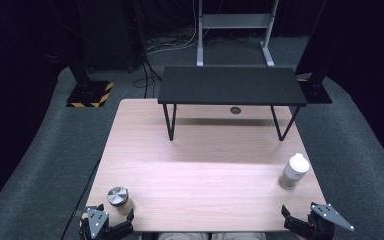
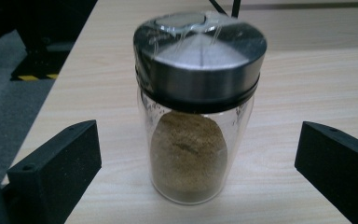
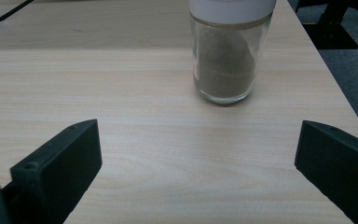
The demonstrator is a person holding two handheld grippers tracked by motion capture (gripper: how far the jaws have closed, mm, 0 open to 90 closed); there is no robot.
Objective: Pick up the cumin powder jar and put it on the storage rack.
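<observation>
Jars: while both grippers wait at the near edge, steel-lidded jar (image 1: pixel 117 196) stands left, white-lidded jar (image 1: pixel 293 171) right.
Left gripper (image 1: pixel 108 220): released.
Right gripper (image 1: pixel 300 216): released.
Ahead: black stand (image 1: pixel 231 85), bare table (image 1: pixel 205 165) between.

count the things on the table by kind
Glass spice jars: 2, one with a metal lid and one with a white lid
Black shelf stand: 1
Total: 3

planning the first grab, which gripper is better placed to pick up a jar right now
Left. The left gripper has the metal-lidded jar standing close between its open jaws, while the white-lidded jar stands farther ahead of the right gripper.
</observation>
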